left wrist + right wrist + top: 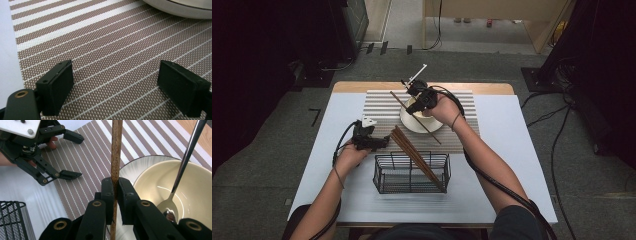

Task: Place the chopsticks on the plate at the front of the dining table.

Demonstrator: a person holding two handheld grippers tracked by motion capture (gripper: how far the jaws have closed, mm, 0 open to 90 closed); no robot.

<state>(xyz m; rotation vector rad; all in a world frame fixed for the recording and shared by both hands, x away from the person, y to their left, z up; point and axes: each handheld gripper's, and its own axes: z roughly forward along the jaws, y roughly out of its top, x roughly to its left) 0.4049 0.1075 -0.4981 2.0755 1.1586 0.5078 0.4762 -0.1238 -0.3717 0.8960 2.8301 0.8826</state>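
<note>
Striped placemat (107,57) lies under the left gripper (115,87)'s wide jaws; the right gripper (114,187)'s jaws clamp a chopstick (116,150).

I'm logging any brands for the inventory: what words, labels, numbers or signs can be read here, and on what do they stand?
None: no writing shows on the bowl, the wire basket, the striped mat, the chopstick, the spoon, or on the left gripper and right gripper.

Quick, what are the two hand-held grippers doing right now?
Left hand-held gripper: open, holding nothing, over the striped mat.
Right hand-held gripper: closed on a wooden chopstick, beside the bowl.
</note>
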